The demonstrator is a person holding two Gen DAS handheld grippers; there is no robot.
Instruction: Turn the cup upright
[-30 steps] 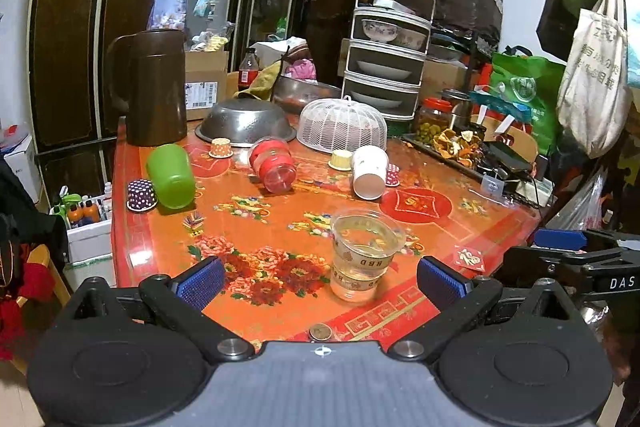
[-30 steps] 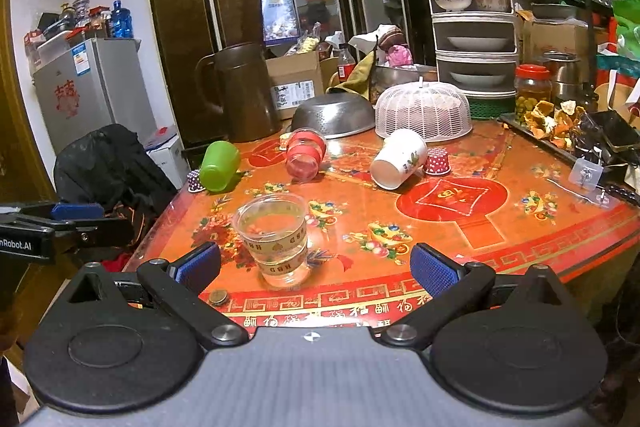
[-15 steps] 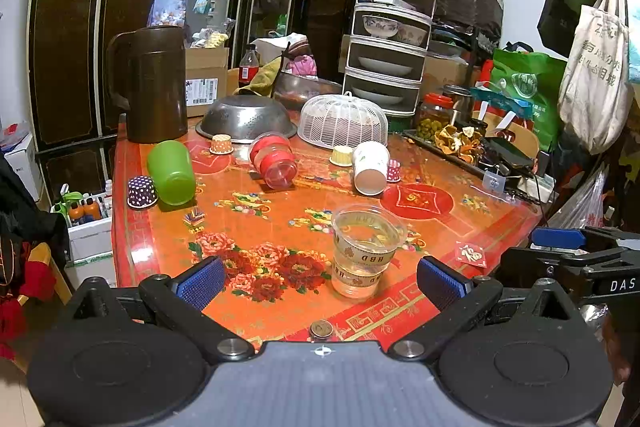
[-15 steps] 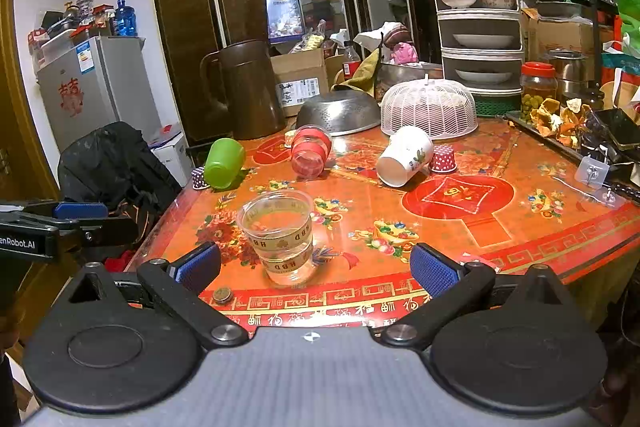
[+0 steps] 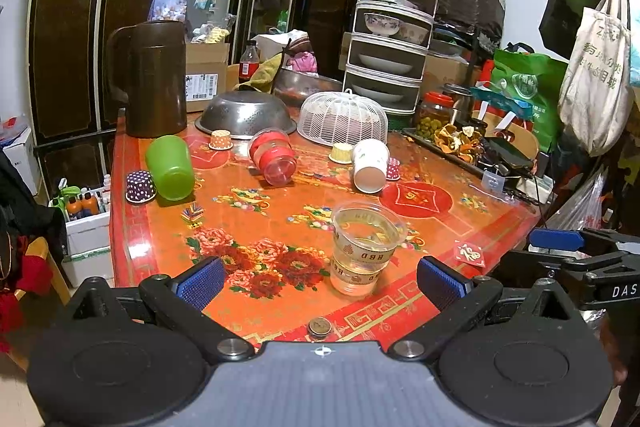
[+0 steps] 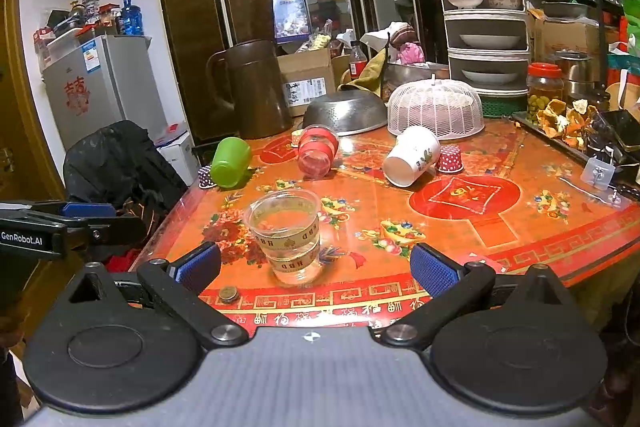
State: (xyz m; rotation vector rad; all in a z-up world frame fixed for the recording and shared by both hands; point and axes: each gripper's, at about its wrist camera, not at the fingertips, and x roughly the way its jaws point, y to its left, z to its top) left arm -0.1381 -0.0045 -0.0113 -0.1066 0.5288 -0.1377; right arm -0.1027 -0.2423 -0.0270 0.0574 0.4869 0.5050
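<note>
A: Desk (image 5: 248, 223) first: orange floral top, your clear cup (image 5: 363, 247) stands upright near its front edge. Use that as landmark.
B: Behind it?
A: Brown jug (image 5: 154, 79) far back left of the clear cup, steel colander (image 5: 246, 115) and white mesh cover (image 5: 343, 119) upside down behind it. Green cup (image 5: 170, 167), red cup (image 5: 272, 157) and white paper cup (image 5: 370, 165) all lie on their sides behind the clear cup.
B: Your grippers?
A: Left gripper (image 5: 320, 277) has its fingers (image 5: 198, 281) spread wide, holding nothing, clear cup just ahead between them. Right gripper (image 6: 314, 265) likewise spread and empty, clear cup (image 6: 289, 235) just ahead, toward its left finger.
B: Smallest?
A: Coin (image 5: 319, 326) just in front of the clear cup.
</note>
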